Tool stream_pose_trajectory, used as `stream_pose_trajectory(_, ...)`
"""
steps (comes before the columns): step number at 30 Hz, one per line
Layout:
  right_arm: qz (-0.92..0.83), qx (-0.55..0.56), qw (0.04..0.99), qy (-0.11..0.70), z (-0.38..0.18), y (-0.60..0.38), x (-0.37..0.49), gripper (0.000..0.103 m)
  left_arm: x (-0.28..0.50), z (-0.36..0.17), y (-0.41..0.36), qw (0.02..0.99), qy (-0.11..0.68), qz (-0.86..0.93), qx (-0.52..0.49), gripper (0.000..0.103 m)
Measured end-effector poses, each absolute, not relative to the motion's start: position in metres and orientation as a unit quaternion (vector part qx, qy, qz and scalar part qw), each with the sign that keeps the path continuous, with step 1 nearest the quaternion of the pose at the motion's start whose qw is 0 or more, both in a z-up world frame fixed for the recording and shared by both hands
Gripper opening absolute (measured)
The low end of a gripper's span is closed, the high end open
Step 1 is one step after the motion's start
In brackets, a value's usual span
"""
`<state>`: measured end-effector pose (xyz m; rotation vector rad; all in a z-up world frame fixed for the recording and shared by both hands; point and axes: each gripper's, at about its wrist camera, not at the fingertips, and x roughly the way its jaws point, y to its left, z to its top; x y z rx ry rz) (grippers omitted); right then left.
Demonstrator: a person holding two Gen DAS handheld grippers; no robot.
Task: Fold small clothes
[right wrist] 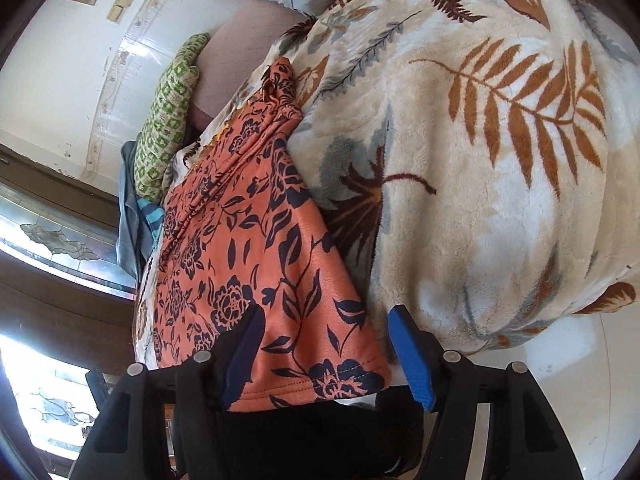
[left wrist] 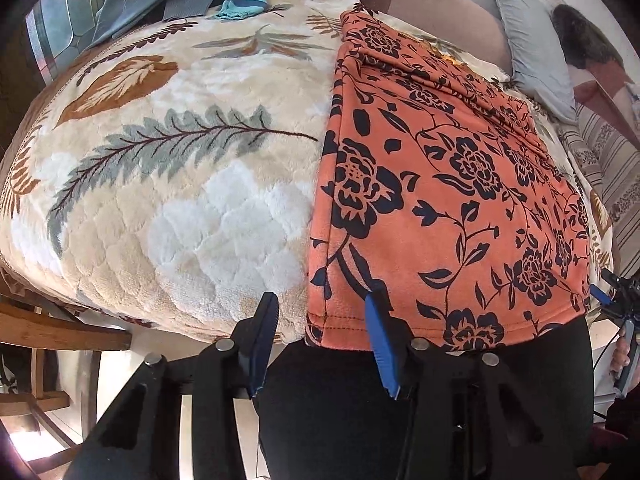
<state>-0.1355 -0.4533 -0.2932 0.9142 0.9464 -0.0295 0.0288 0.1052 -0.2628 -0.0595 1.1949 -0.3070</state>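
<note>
**Both claws astride the hem**

The orange floral garment point(left wrist: 440, 184) lay flat on the bed blanket point(left wrist: 168, 184). Left claw point(left wrist: 322, 322) and right claw point(right wrist: 326, 346) stood spread astride its near corners, pinching nothing. Closing shallow could snag blanket pile or miss a layer.

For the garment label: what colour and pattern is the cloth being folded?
Orange cloth with a dark navy floral print; clearest in the left wrist view.

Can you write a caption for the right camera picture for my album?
The right tool sits open around the hem corner of an orange flowered cloth on a leafy blanket.
</note>
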Motion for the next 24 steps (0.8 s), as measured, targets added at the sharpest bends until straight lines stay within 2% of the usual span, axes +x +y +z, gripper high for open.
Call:
stream_pose_trajectory(3, -0.001, 0.429, 0.789, 0.44, -0.298, -0.451, -0.129, 0.053, 0.03, -0.265, 0.105, 0.811, 0.565, -0.146, -0.034, 0.049)
stream_pose_trajectory(5, 0.003, 0.417, 0.799, 0.434, -0.294, -0.447, -0.125, 0.053, 0.031, -0.265, 0.106, 0.811, 0.566, -0.145, -0.035, 0.065)
stream_pose_trajectory(6, 0.003, 0.412, 0.802, 0.433, -0.292, -0.445, -0.122, 0.053, 0.031, -0.266, 0.106, 0.811, 0.565, -0.146, -0.036, 0.068)
stream_pose_trajectory(15, 0.006, 0.43, 0.787, 0.441, -0.309, -0.445, -0.107, 0.055, 0.032, -0.277, 0.103, 0.801, 0.573, -0.166, -0.041, 0.068)
stream_pose_trajectory(16, 0.011, 0.425, 0.789, 0.443, -0.308, -0.443, -0.107, 0.055, 0.033, -0.278, 0.1, 0.8, 0.575, -0.169, -0.031, 0.063)
stream_pose_trajectory(17, 0.017, 0.42, 0.79, 0.446, -0.308, -0.441, -0.107, 0.055, 0.033, -0.28, 0.097, 0.798, 0.577, -0.173, -0.027, 0.048)
stream_pose_trajectory(19, 0.029, 0.412, 0.788, 0.457, -0.309, -0.437, -0.105, 0.055, 0.037, -0.286, 0.094, 0.788, 0.589, -0.178, -0.029, 0.029)
stream_pose_trajectory(21, 0.033, 0.407, 0.786, 0.464, -0.31, -0.434, -0.104, 0.054, 0.038, -0.288, 0.093, 0.787, 0.589, -0.18, -0.037, 0.027)
stream_pose_trajectory(22, 0.035, 0.404, 0.786, 0.466, -0.31, -0.432, -0.104, 0.049, 0.038, -0.288, 0.093, 0.787, 0.587, -0.183, -0.04, 0.024)
stream_pose_trajectory(23, 0.038, 0.4, 0.784, 0.473, -0.311, -0.431, -0.104, 0.037, 0.037, -0.288, 0.094, 0.788, 0.586, -0.185, -0.042, 0.023)
stream_pose_trajectory(24, 0.036, 0.395, 0.782, 0.481, -0.312, -0.429, -0.104, 0.034, 0.037, -0.288, 0.094, 0.788, 0.586, -0.187, -0.042, 0.023)
